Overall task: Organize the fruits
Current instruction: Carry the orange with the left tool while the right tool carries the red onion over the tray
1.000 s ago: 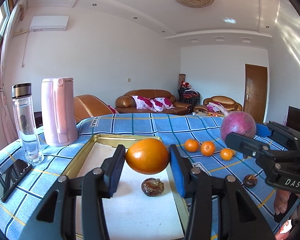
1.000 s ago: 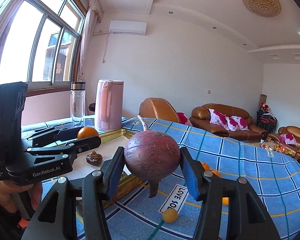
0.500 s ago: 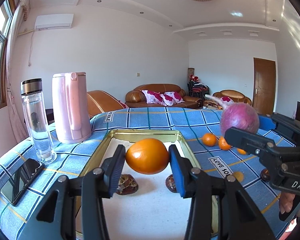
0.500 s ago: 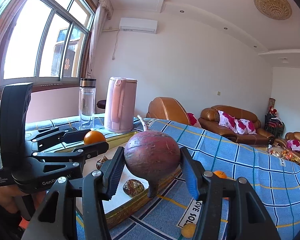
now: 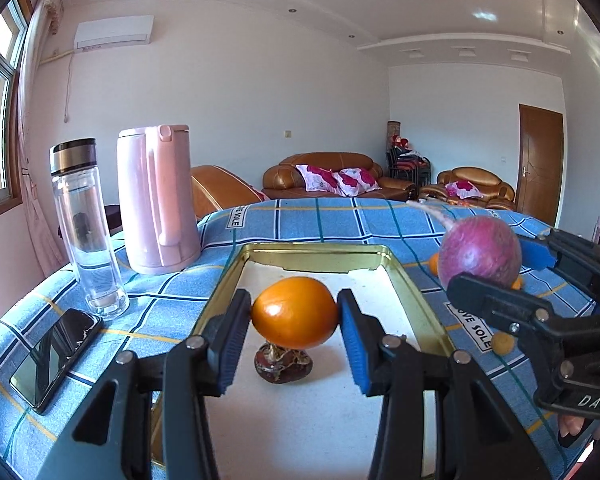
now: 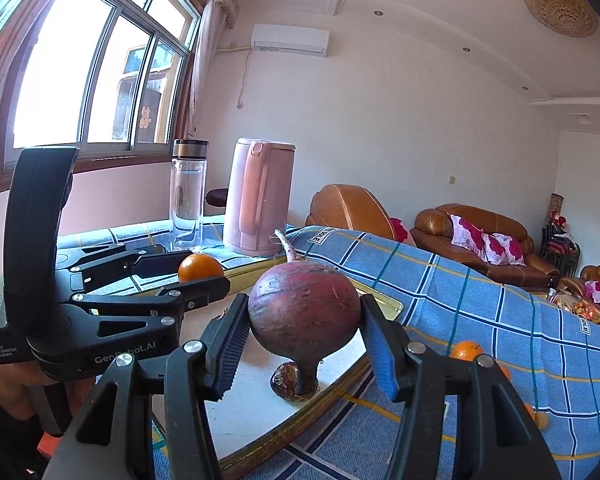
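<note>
A table draped in a blue checked cloth (image 5: 308, 220) fills the scene, its far edge meeting a room with brown leather sofas (image 5: 332, 174). On the cloth lies a shallow rectangular gold-rimmed metal tray (image 5: 416, 300) with a white floor, mostly bare, holding one brown wrinkled fruit (image 5: 283, 364). Left of the tray stand a tall pink plastic kettle (image 5: 156, 200) and a clear glass bottle with a steel cap (image 5: 86, 228); a black phone (image 5: 56, 360) lies near the table's left edge. The left gripper (image 5: 295, 312) clamps a glossy orange fruit (image 5: 295, 312) above the tray. The right gripper (image 6: 304, 324) clamps a round purple-red radish (image 6: 304, 316) over the tray's right rim. Small tangerines (image 6: 466, 350) dot the cloth to the right.
</note>
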Demonstrator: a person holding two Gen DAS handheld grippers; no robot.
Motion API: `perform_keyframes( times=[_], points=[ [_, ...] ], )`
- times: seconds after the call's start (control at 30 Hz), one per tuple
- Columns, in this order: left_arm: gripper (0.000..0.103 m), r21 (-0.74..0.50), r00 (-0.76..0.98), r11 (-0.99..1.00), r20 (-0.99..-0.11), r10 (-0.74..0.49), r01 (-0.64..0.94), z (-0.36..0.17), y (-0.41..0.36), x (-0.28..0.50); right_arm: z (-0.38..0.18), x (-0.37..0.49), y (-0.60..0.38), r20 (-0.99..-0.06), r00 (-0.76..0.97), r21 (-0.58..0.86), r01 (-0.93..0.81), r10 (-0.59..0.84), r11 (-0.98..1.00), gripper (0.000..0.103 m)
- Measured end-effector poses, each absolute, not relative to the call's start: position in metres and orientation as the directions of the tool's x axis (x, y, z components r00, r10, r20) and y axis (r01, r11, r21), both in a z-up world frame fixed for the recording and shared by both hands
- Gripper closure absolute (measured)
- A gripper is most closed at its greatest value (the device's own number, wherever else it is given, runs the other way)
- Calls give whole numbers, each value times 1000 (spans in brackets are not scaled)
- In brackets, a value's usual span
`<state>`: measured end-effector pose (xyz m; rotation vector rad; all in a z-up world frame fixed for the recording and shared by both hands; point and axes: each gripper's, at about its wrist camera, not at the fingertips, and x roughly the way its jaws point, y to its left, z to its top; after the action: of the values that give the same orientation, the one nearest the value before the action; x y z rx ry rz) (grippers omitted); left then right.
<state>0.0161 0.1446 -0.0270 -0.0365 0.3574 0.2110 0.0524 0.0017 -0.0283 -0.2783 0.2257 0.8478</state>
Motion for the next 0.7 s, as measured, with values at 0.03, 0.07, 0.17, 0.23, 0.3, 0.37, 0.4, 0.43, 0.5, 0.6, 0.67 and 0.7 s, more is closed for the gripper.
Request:
perform_keyframes(
  times=[0.03,0.07,0.17,0.23,0.3,0.37,0.4,0.43,0.5,0.6,0.67,0.7],
  points=[
    [56,1,913,977,-356,199,-212,-27,146,17,-29,53,3,-308,639,-150,-764,705,627,47],
    [56,1,911,977,-362,199,-213,-28,147,17,-30,53,4,-311,637,-149,-766,705,626,47],
    [56,3,903,975,-377,205,-220,-30,150,19,-32,53,9,-321,632,-150,-769,706,621,47],
    [56,7,898,974,-386,209,-224,-31,151,20,-33,53,12,-330,627,-150,-773,705,617,46],
    [56,8,894,974,-395,212,-227,-32,153,21,-35,54,14,-339,624,-152,-775,704,614,46],
    [56,9,890,974,-402,212,-228,-32,155,21,-37,55,17,-347,620,-151,-777,704,611,46],
    [56,9,889,973,-406,213,-229,-33,155,22,-38,55,19,-351,618,-150,-778,703,609,46],
    [56,11,887,973,-410,213,-229,-33,156,23,-39,56,20,-355,617,-150,-779,702,608,46],
    [56,11,882,973,-420,212,-229,-34,157,24,-41,58,21,-365,613,-149,-781,701,606,46],
    [56,16,874,973,-436,214,-231,-36,159,26,-41,58,24,-370,610,-147,-783,701,604,46],
    [56,16,869,973,-446,213,-230,-38,161,27,-42,58,25,-379,608,-149,-784,698,602,46],
    [56,17,866,973,-453,213,-230,-38,161,28,-43,59,27,-386,607,-151,-785,695,601,46]
  ],
)
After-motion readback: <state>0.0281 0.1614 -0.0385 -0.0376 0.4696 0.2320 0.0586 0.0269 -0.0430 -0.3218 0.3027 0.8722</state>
